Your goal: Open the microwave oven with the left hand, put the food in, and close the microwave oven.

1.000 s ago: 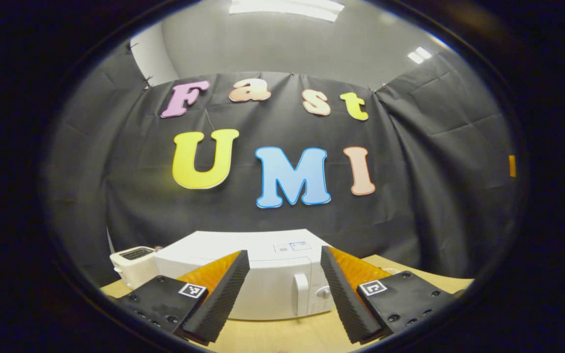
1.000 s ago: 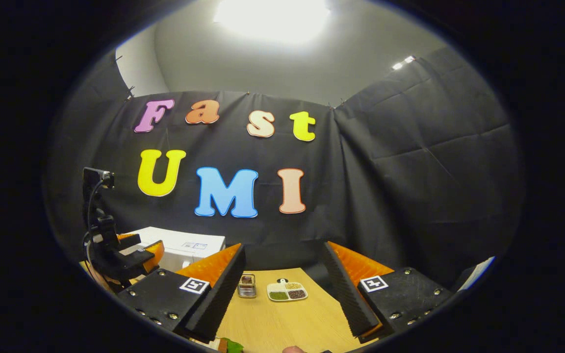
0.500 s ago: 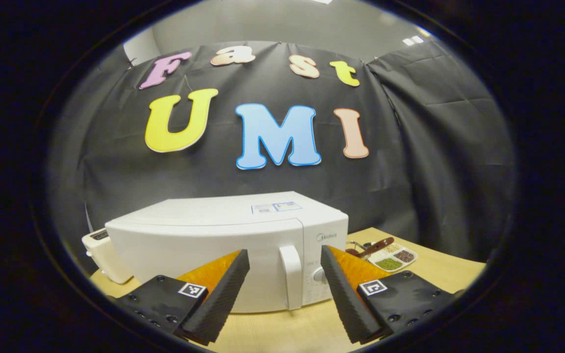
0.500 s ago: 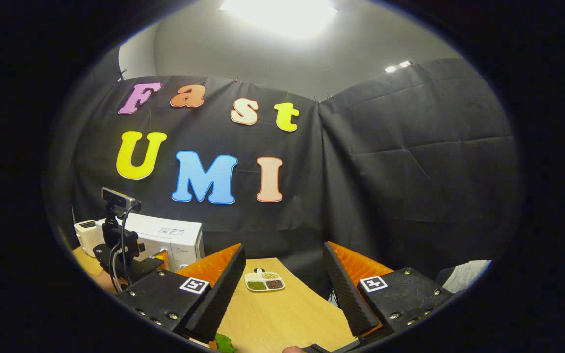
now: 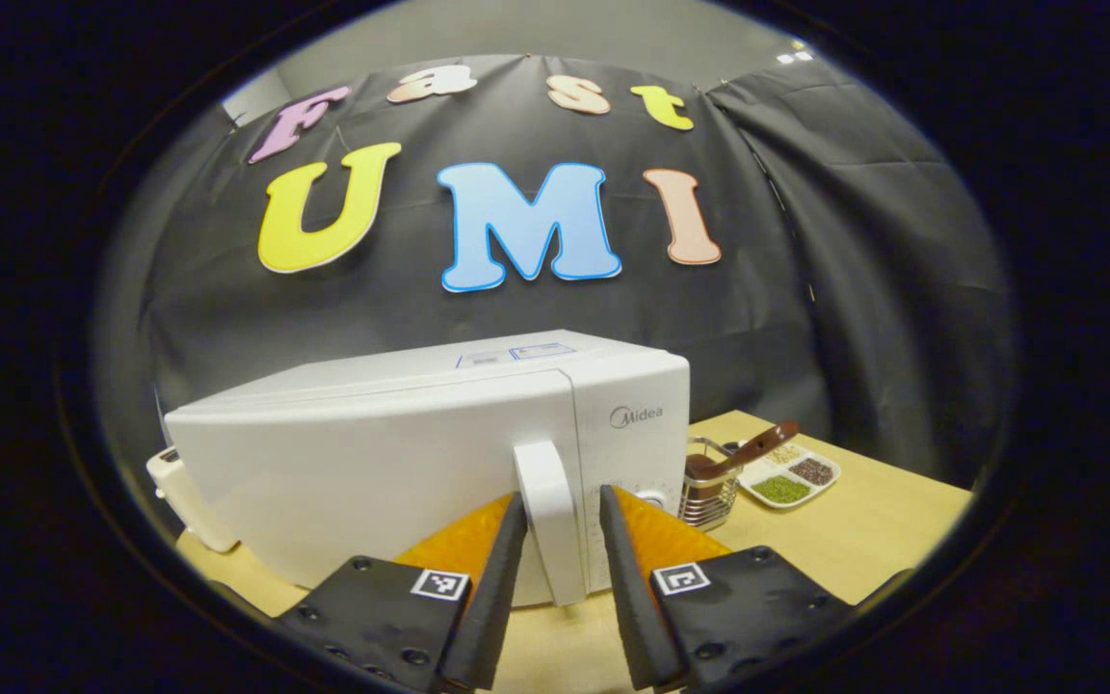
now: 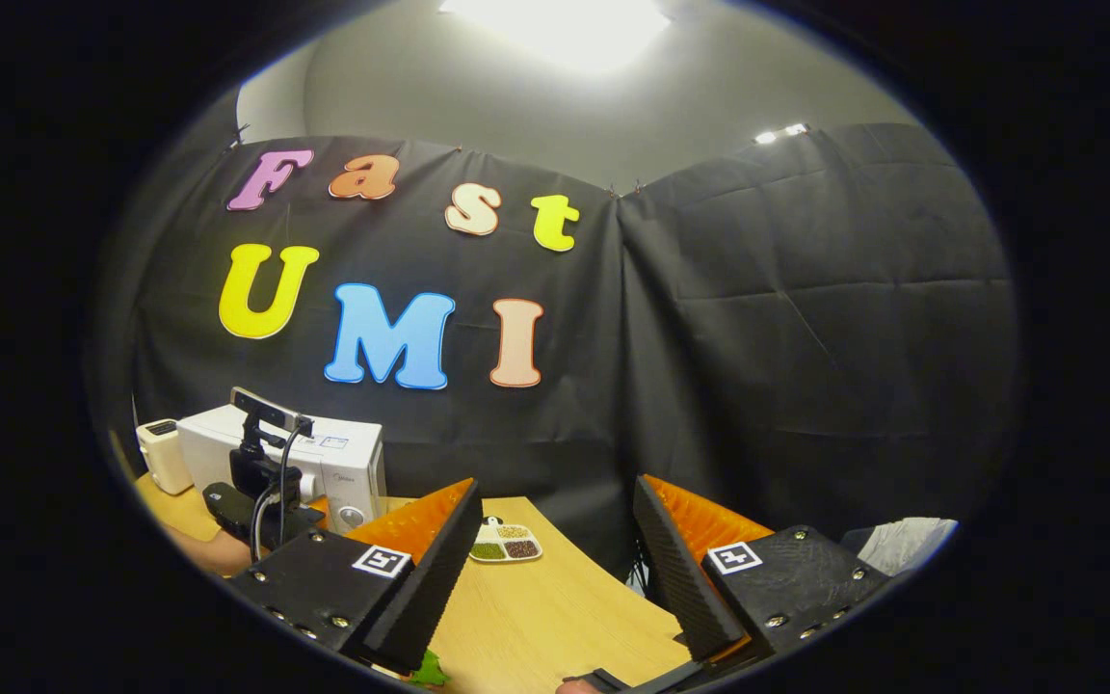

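Note:
The white microwave [image 5: 401,453] stands on the wooden table with its door closed. Its upright white handle [image 5: 547,511] lies between the fingers of my left gripper [image 5: 562,493], which are narrowed around it; a thin gap still shows beside the right finger. In the right gripper view the microwave [image 6: 343,458] is far left, with the left gripper [image 6: 266,506] and the hand holding it in front of it. My right gripper [image 6: 557,487] hangs open over the table with nothing between its fingers. A green scrap of food [image 6: 430,670] peeks in at the bottom edge.
A white toaster [image 5: 179,482] stands left of the microwave. Right of it are a wire holder with a brown utensil [image 5: 714,477] and a divided dish of grains [image 5: 791,477]. The wooden table [image 6: 555,617] runs forward, and a pale cloth [image 6: 907,540] lies at the far right.
My left gripper has moved in to the microwave and its fingers have narrowed around the door handle. The right gripper view has swung a little to the right; its fingers stay apart.

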Available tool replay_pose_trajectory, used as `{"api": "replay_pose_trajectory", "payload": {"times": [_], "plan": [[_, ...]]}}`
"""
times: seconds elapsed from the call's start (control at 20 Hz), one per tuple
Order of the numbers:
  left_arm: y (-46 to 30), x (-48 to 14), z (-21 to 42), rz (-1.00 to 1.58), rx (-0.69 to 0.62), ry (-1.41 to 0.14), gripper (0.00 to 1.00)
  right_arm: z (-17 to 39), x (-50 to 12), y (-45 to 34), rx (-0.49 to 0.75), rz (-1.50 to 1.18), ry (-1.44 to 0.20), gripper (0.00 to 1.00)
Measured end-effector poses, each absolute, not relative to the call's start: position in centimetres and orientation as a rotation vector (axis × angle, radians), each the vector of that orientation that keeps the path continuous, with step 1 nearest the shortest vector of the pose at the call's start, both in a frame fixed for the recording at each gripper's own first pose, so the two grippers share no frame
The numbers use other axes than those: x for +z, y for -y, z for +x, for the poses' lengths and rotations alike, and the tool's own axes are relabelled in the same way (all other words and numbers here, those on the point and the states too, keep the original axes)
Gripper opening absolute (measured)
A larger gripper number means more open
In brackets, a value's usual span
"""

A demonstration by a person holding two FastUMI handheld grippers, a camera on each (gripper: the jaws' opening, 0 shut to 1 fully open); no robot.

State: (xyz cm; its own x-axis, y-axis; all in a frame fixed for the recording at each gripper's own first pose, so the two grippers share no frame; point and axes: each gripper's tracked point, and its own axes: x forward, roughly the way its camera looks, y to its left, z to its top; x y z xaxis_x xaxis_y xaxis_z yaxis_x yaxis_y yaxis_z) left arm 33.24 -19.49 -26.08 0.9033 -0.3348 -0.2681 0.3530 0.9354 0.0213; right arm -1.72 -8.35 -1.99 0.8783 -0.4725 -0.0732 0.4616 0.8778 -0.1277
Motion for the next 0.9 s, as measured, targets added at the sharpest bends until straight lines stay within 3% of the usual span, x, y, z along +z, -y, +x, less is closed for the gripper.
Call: {"api": "replay_pose_trajectory", "payload": {"times": [0.1, 0.15, 0.3, 0.45, 0.55, 0.65, 0.75, 0.9], "plan": [[19.0, -26.4, 33.7, 0.072, -0.332, -0.283, 0.48, -2.0, -2.0, 8.5, -0.486, -0.106, -0.108, 0.96], [19.0, -26.3, 33.9, 0.054, -0.332, -0.285, 0.37, -2.1, -1.9, 8.5, -0.484, -0.103, -0.110, 0.96], [19.2, -26.8, 33.7, 0.050, -0.329, -0.326, 0.34, -2.3, -1.9, 8.6, -0.470, -0.098, -0.105, 0.96], [19.1, -26.4, 33.6, 0.058, -0.309, -0.332, 0.18, -2.7, -1.8, 8.8, -0.459, -0.097, -0.102, 0.96], [19.1, -26.5, 33.3, 0.053, -0.319, -0.343, 0.12, -3.1, -1.8, 9.1, -0.454, -0.092, -0.100, 0.96], [18.7, -26.9, 31.9, 0.035, -0.316, -0.389, 0.12, -3.3, -1.8, 9.6, -0.450, -0.081, -0.096, 0.96], [17.8, -25.6, 29.8, 0.044, -0.326, -0.321, 0.09, -3.4, -1.9, 9.7, -0.432, -0.057, -0.089, 0.96], [16.2, -25.8, 26.0, 0.025, -0.343, -0.340, 0.09, -2.7, -2.2, 9.2, -0.375, -0.033, -0.082, 0.96]]}}
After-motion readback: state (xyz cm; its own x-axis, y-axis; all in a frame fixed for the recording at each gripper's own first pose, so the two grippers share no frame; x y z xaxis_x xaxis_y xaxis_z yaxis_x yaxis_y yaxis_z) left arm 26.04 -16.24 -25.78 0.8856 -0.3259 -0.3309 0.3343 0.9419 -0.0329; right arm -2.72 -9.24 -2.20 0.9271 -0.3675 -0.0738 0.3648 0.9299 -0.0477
